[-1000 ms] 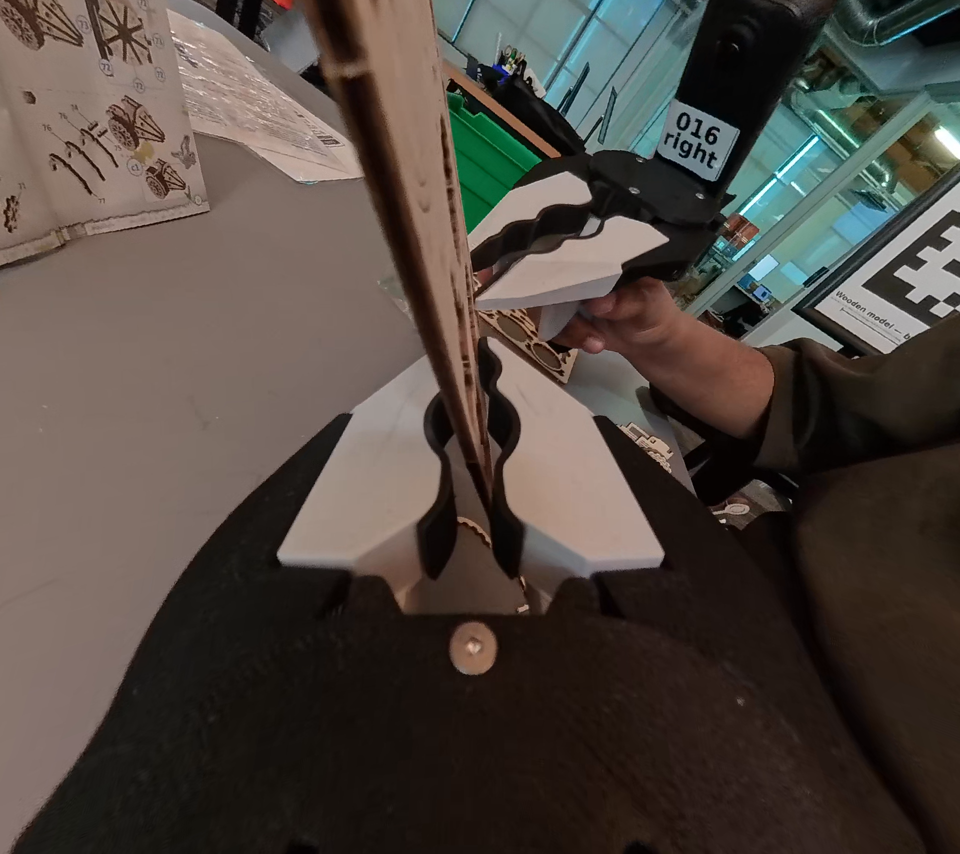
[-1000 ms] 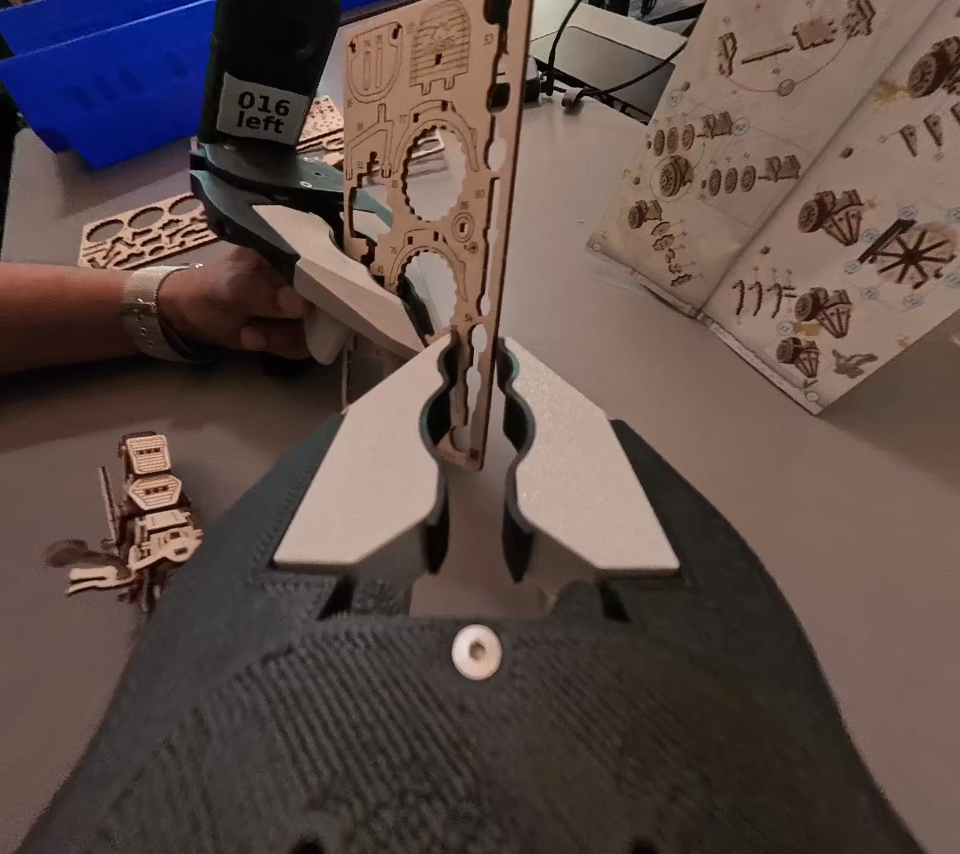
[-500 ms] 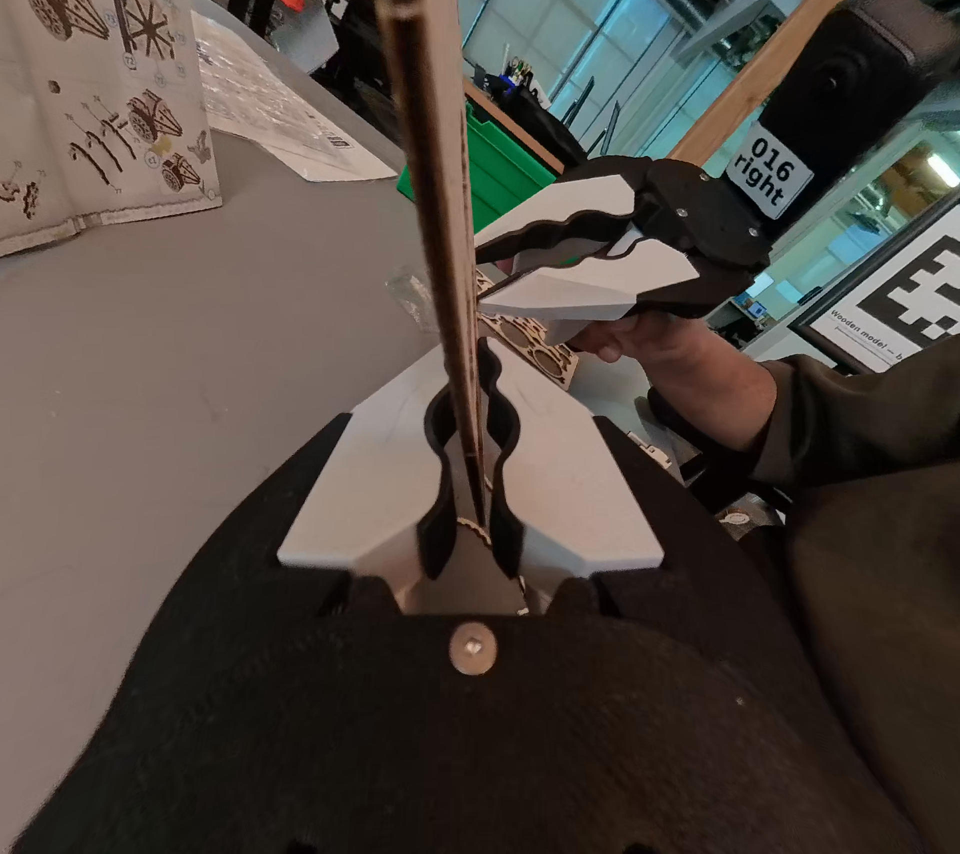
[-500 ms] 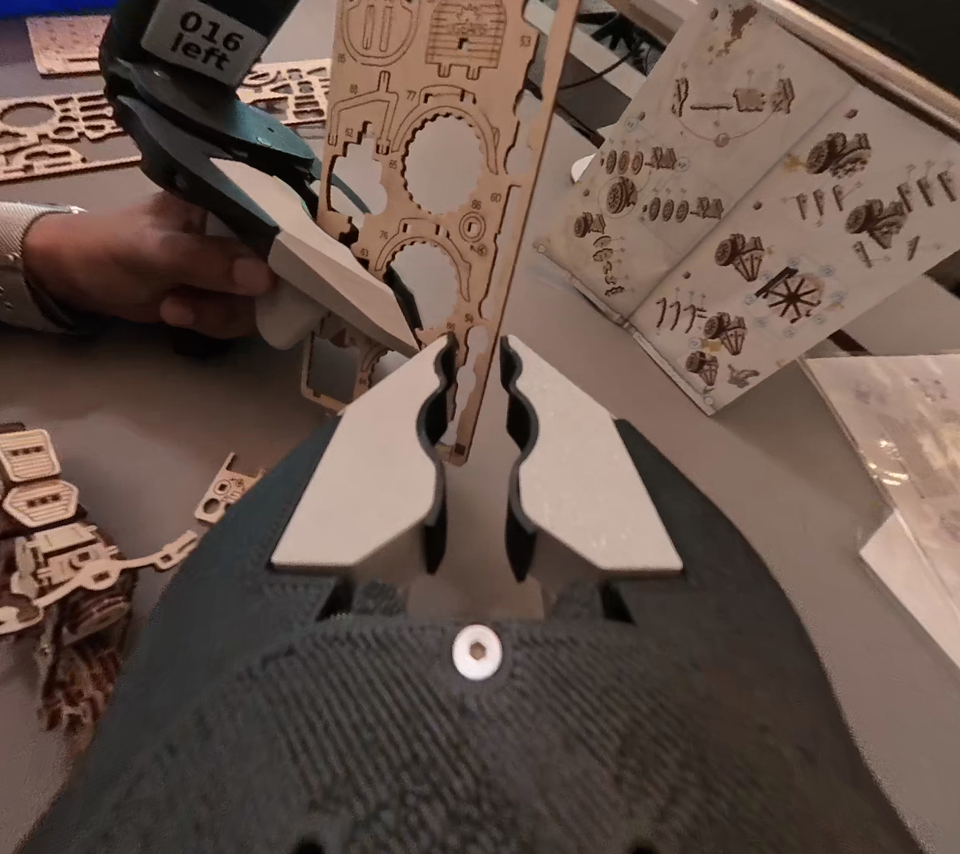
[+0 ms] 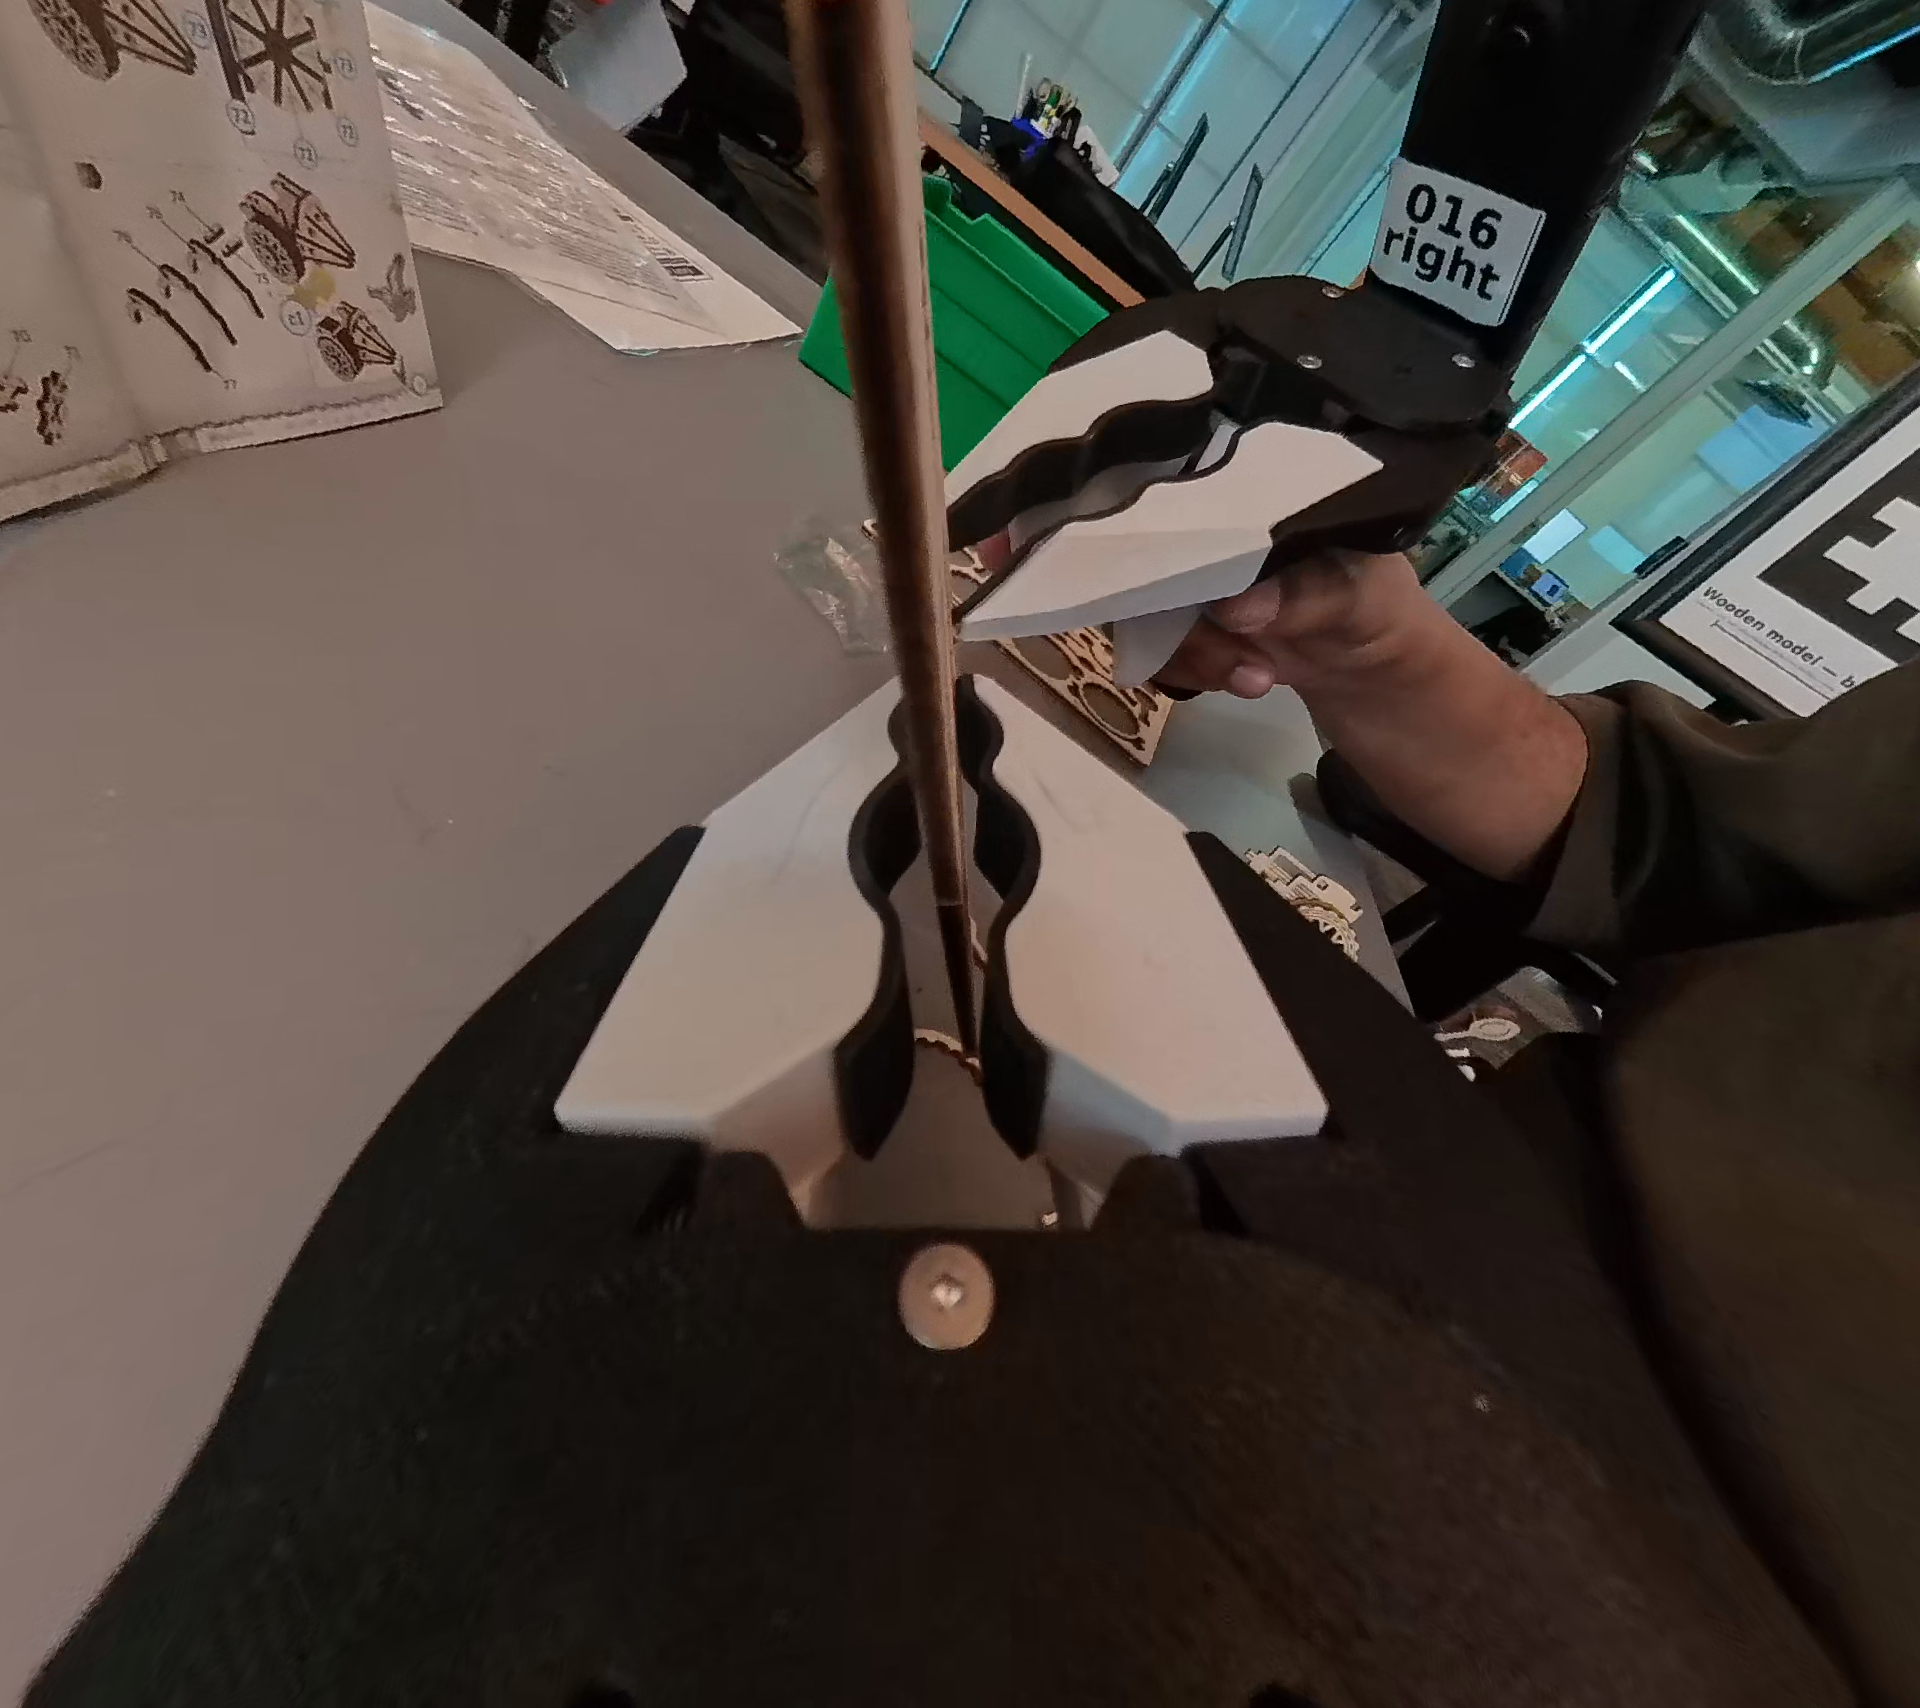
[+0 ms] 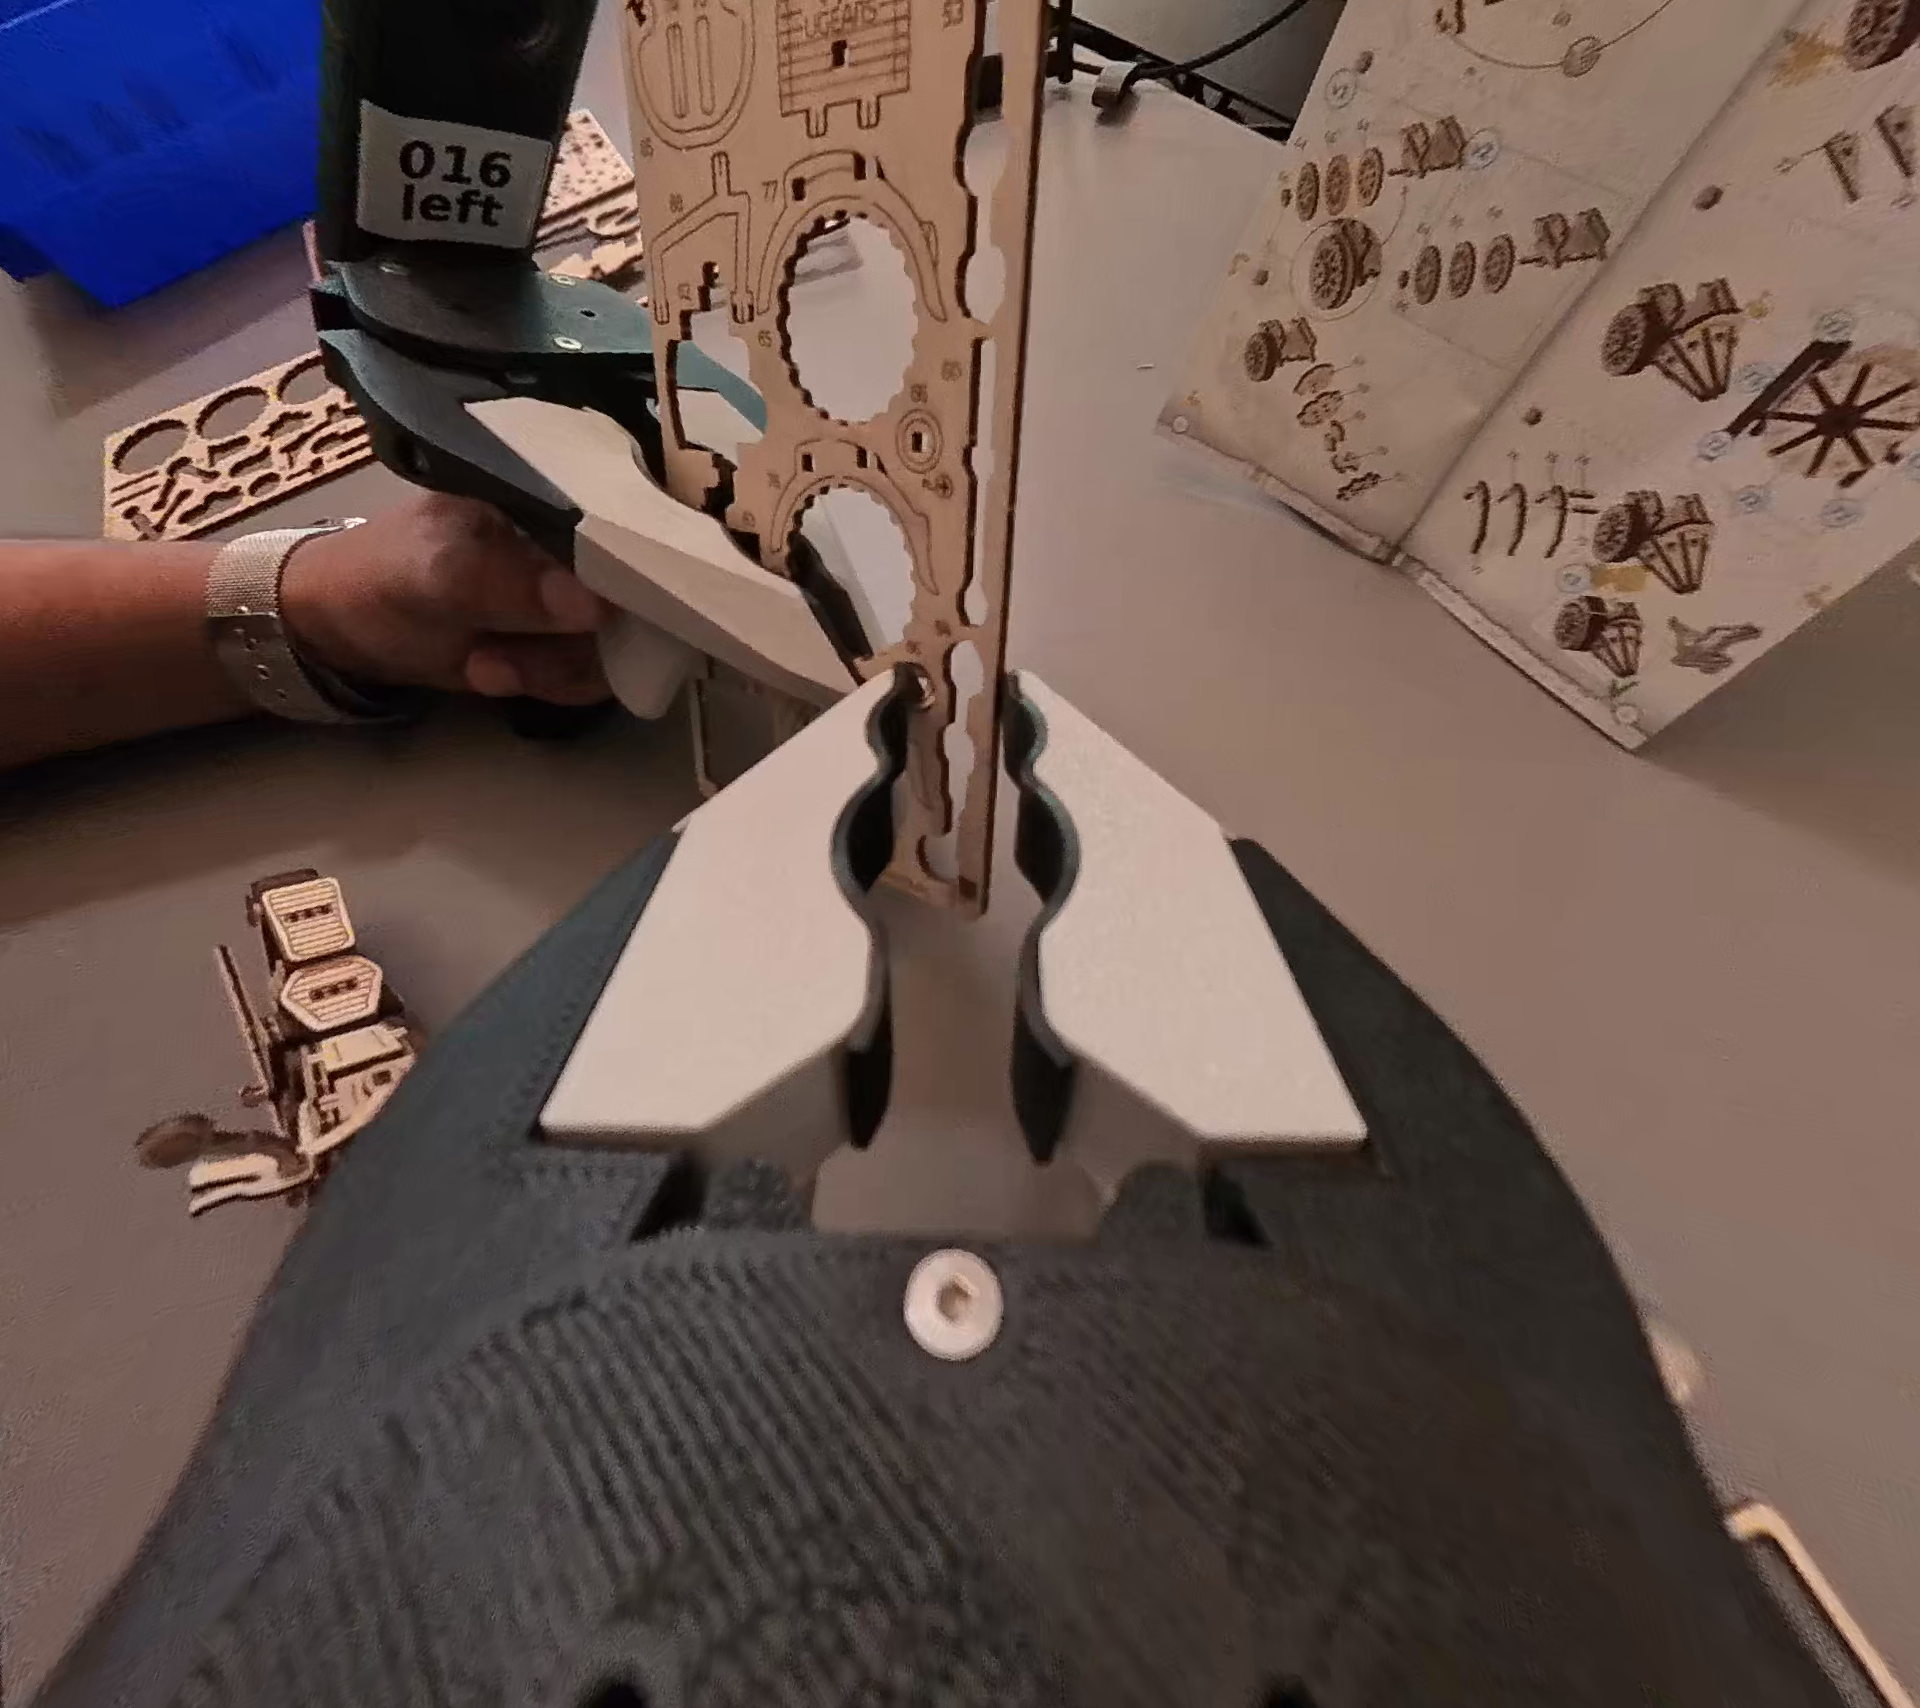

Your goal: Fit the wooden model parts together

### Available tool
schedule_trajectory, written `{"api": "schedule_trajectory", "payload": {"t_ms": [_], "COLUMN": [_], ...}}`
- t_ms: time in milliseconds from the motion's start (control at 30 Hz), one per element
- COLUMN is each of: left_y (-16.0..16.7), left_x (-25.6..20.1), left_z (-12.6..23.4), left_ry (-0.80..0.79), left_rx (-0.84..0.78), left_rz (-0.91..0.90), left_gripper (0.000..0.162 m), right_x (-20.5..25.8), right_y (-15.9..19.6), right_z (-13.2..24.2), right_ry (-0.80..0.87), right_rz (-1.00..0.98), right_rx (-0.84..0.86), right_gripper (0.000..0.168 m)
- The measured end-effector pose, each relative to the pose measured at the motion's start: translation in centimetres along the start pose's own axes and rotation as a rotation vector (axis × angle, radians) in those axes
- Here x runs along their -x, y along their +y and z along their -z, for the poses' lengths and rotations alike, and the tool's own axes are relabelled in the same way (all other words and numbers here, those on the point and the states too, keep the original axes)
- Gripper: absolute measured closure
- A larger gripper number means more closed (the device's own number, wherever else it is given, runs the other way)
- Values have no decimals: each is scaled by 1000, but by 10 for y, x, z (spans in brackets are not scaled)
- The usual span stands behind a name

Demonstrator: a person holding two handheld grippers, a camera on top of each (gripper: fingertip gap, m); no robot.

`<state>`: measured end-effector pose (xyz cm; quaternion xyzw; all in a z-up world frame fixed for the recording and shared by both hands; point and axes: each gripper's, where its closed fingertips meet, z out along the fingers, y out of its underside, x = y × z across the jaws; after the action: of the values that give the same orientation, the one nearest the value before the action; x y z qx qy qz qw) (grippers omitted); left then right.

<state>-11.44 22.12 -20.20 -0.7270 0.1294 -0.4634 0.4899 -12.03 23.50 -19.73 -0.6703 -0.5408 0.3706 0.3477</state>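
A thin laser-cut wooden parts sheet (image 6: pixel 852 152) stands upright above the grey table (image 6: pixel 1195 723). It has round cut-outs and several parts still in it. In the left wrist view the sheet (image 5: pixel 862 308) is edge-on. My left gripper (image 5: pixel 935 702) is shut on its lower part. In the right wrist view the left gripper (image 6: pixel 831 650) holds the sheet from the left. My right gripper (image 6: pixel 951 692) is open, with the sheet's bottom corner strip between its fingers. It also shows in the left wrist view (image 5: pixel 961 557), jaws slightly apart at the sheet's edge.
Folded instruction sheets (image 6: pixel 1610 308) stand on the table, also in the left wrist view (image 5: pixel 187 131). A partly built wooden model (image 6: pixel 312 1035) and a punched-out sheet (image 6: pixel 229 453) lie left. Blue bins (image 6: pixel 156 48) stand behind. A green bin (image 5: pixel 966 318) is beyond the table. Left tips and right tips are each some 15 cm from the partly built wooden model (image 6: pixel 312 1035).
The sheet has tilted from leaning left to nearly upright in the left gripper. The right gripper stays open around the sheet's bottom corner, and its view has swung slightly.
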Motion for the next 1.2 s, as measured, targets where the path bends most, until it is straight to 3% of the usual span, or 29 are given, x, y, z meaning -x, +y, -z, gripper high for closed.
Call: {"api": "schedule_trajectory", "payload": {"t_ms": [33, 433, 667, 833, 1033, 1200], "left_y": [0, 0, 1, -1, -9, -4], "left_x": [0, -2, 0, 0, 15, 35], "left_z": [0, 0, -1, 0, 12, 41], "left_ry": [0, 7, -20, 0, -15, -35], "left_rx": [2, -1, 7, -14, -59, 66], "left_rz": [0, -11, -17, 4, 102, 305], "left_gripper": [162, 162, 162, 162, 162, 162], "right_x": [0, 1, -6, -6, -18, -47], "right_y": [1, 0, 2, -3, -22, -32], "right_z": [0, 0, -4, -3, 16, 40], "right_ry": [1, -4, 154, 144, 114, 187], "right_rz": [6, 34, 185, 149, 58, 23], "right_rx": [1, -13, -18, -24, -120, -166], "right_gripper": [152, 152, 154, 149, 140, 141]}}
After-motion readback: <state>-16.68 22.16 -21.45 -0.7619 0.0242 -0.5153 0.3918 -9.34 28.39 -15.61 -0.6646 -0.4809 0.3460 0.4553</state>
